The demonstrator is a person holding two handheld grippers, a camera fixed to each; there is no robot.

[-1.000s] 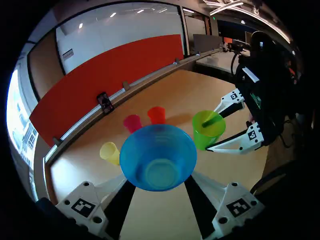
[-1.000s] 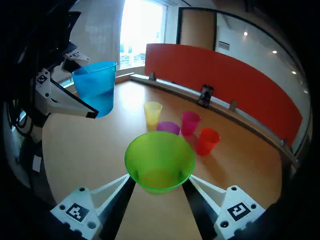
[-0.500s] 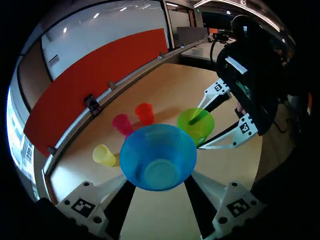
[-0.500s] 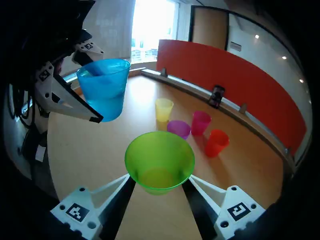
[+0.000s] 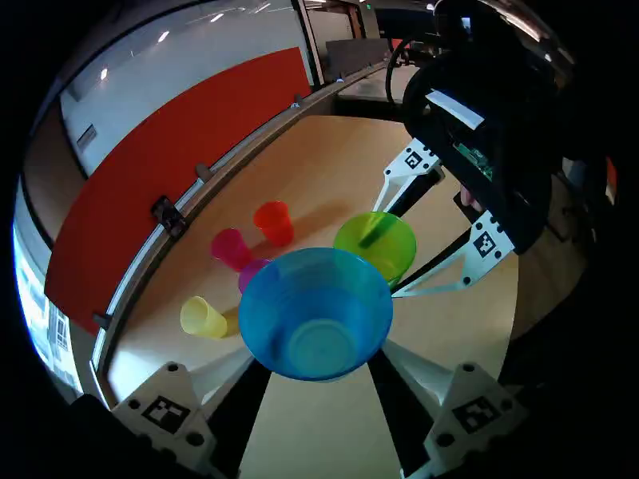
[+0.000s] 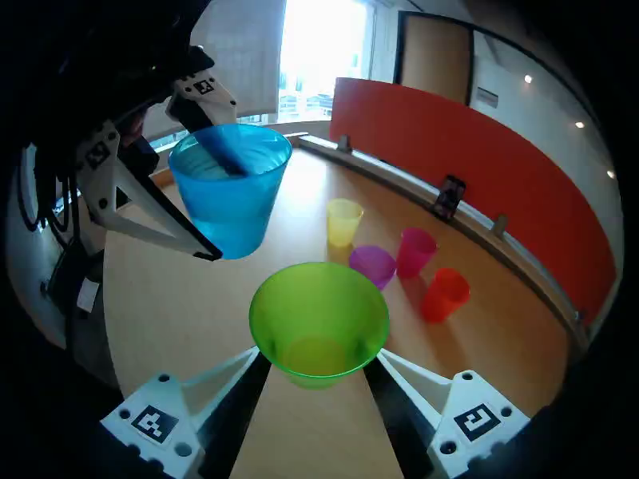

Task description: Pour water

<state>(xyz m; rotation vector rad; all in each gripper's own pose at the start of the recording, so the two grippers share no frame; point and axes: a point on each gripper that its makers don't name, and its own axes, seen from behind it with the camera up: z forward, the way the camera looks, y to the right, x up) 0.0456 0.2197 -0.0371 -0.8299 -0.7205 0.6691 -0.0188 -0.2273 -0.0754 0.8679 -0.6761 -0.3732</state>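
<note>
Between the white fingers of our left gripper sits a translucent blue plastic cup. The fingers are clenched on its two sides, and we hold it upright so nothing spills. From the right gripper view its lower part looks darker, which we take to be water, though we cannot be sure. Our right gripper likewise grips a translucent green plastic cup from both sides, mouth up and level. We judge it to be the receiving cup, and it looks empty or nearly so.

Seen from the right fingers, the blue cup hangs up and to the left, higher than the green rim and near it but apart. That height would let water fall into the green cup once we tip the blue one. From the left fingers, the green cup lies just beyond and to the right, both cups lifted off the pale wooden worktop.

Further out from both pairs of fingers, four cups stand on the worktop, well apart from the pour:
- a small yellow cup
- a small purple cup
- a small pink cup
- a small red cup

Beyond them runs a red wall panel.
</note>
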